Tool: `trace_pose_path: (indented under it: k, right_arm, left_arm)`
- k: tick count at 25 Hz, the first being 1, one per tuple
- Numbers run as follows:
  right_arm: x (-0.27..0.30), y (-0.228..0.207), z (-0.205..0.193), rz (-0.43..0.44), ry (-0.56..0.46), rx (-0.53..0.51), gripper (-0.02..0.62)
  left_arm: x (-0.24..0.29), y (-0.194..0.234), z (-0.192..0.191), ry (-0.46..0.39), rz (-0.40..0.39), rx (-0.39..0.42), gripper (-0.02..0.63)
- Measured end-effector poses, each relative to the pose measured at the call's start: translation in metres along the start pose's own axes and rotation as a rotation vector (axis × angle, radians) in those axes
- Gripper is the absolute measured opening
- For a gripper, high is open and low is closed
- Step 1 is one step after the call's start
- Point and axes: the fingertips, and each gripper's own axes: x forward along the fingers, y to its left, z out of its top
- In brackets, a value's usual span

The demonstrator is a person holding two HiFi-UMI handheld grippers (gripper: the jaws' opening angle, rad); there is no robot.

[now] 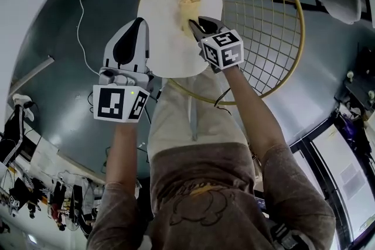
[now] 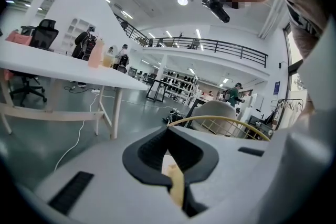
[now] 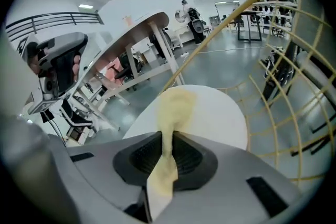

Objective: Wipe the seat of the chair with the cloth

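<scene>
Now, at the seat's left edge: left gripper (image 1: 138, 23), jaws together, apparently idle and clear of the wiping path. On the smooth, rounded white seat (image 1: 170, 47), far middle: soft yellow cloth (image 1: 188, 6), bunched, clamped tight by right gripper (image 1: 195, 23), probably for dragging. Right of the seat: thin gold wire grid (image 1: 258, 26).
</scene>
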Motion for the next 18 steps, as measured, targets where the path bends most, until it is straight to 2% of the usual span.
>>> trace_pose_path:
  k: [8,15,18]
  right_arm:
    - [-0.053,-0.058,-0.023,-0.15,0.058,0.067,0.071]
    - [-0.057,-0.071,-0.049,-0.214,0.125,0.072,0.071]
    - [-0.048,-0.077,-0.059,-0.228,0.148,0.104,0.07]
  left_arm:
    - [0.005,-0.02,-0.001,0.008,-0.026,0.008,0.009]
    - [0.005,-0.026,-0.001,0.018,-0.031,0.014,0.009]
    - [0.007,-0.023,0.0,0.014,-0.027,0.018,0.009]
